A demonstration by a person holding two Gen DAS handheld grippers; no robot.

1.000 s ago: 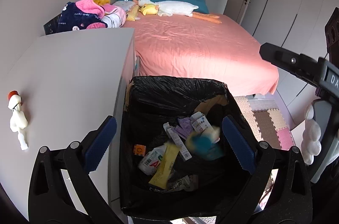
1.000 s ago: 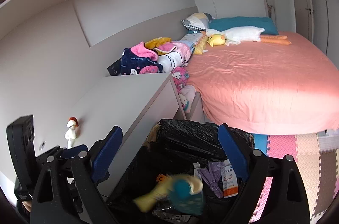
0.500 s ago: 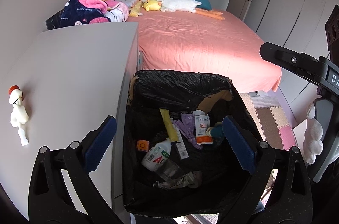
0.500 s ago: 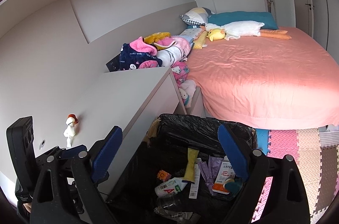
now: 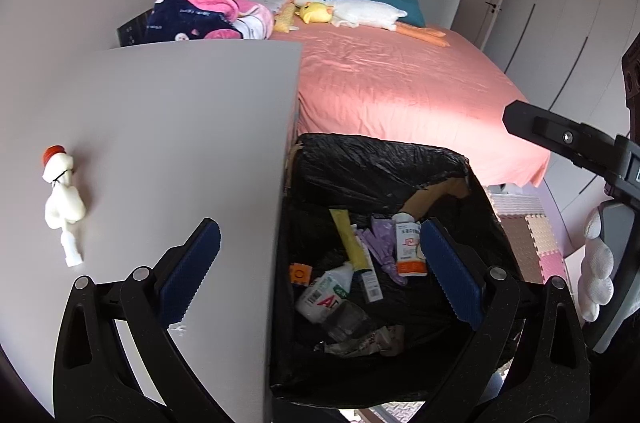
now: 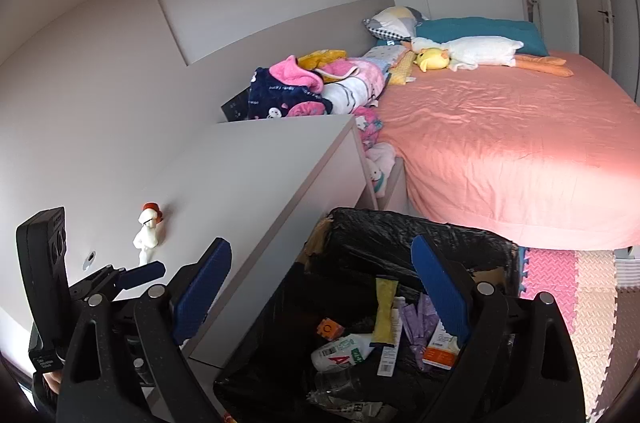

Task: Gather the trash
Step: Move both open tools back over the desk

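I am holding both grippers over the trash bin [image 5: 380, 167], and both are carrying nothing. The left gripper [image 5: 318, 269] is spread wide, its blue pads [image 5: 191, 267] far apart; one finger is hanging over the grey desk [image 5: 160, 143], the other over the bin's mouth. The right gripper [image 6: 320, 291] is spread just as wide, straddling the desk edge and the bin.

The bin, lined with a black bag, is standing on the floor just beside the desk, between it and the pink bed [image 6: 512, 143]. Inside it the collected trash is lying in a loose heap: a yellow wrapper [image 5: 350, 239], a white bottle [image 5: 324, 293] with red and green print, a white-and-orange carton [image 5: 408, 247], a purple glove [image 5: 378, 245] (crumpled, between wrapper and carton), a small orange packet [image 5: 300, 273] and some crinkled clear plastic [image 5: 352, 335] nearest me.

On the desk I am seeing a small white figurine [image 5: 62, 205] with a red cap, well apart from the bin. A plush duck [image 6: 460, 53] is lying near the pillows.
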